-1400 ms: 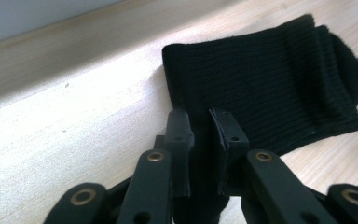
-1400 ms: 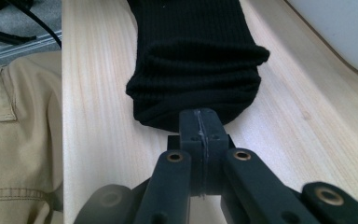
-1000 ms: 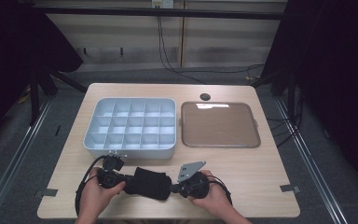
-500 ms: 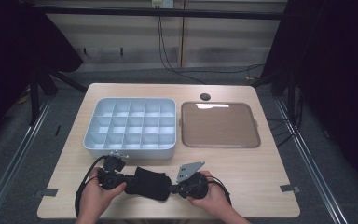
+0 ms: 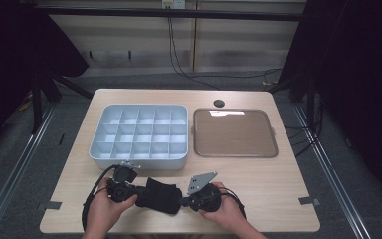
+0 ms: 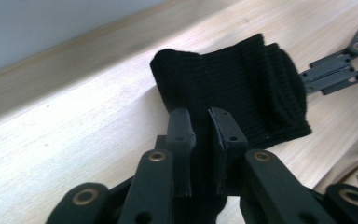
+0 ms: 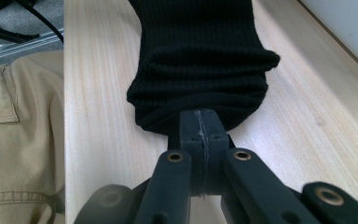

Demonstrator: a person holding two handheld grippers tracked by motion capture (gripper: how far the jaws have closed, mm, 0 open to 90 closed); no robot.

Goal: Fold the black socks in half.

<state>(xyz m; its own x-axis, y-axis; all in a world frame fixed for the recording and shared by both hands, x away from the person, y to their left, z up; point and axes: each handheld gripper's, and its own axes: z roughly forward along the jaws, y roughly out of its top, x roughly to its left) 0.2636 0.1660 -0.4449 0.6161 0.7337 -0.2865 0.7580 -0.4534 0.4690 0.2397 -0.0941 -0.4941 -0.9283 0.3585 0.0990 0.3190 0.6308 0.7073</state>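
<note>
We see little change: left gripper (image 6: 200, 126) has just nipped tighter on the black sock (image 6: 233, 88); right gripper (image 7: 200, 128), at three o'clock, stays clamped shut on it.

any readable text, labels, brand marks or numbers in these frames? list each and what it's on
None readable: no print shows on the black knit sock, the grey compartment box or the brown tray.
The small pale tag on the rail at the top of the high view is too small to read.
</note>
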